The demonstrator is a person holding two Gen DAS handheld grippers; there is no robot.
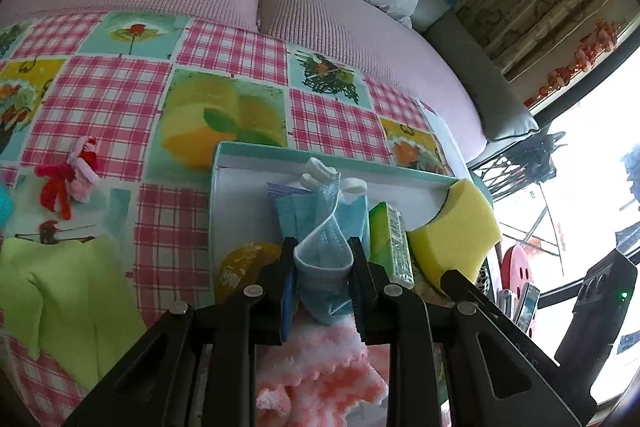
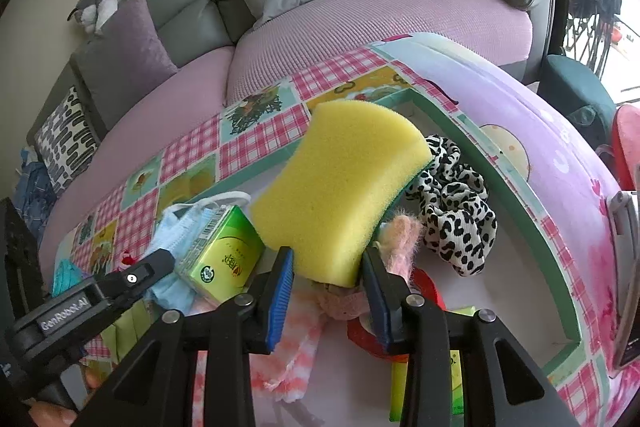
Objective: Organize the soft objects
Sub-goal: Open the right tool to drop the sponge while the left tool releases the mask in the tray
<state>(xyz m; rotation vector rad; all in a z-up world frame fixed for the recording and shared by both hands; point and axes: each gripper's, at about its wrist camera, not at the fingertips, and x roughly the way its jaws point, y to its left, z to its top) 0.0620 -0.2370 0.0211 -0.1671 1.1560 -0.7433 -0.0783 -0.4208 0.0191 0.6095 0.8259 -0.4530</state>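
Left wrist view: the left gripper (image 1: 322, 259) was seen with its fingers pinched on a folded blue face mask (image 1: 320, 247), which was held over the white tray (image 1: 236, 187) set at the near right part of the table (image 1: 120, 99). A green tissue pack (image 1: 390, 243) stood just beside the mask, and a pink fluffy cloth (image 1: 320, 367) lay beneath the fingers. A light green cloth (image 1: 60, 287) and a small red and pink toy (image 1: 70, 175) lay apart on the checked tablecloth, toward the left edge.

Right wrist view: the right gripper (image 2: 326, 279) was shown with its fingers clamped on the lower end of a yellow sponge (image 2: 340, 187), tilted above the tray (image 2: 500, 195). A leopard-print scrunchie (image 2: 456, 211) rested inside the tray by its far right wall.
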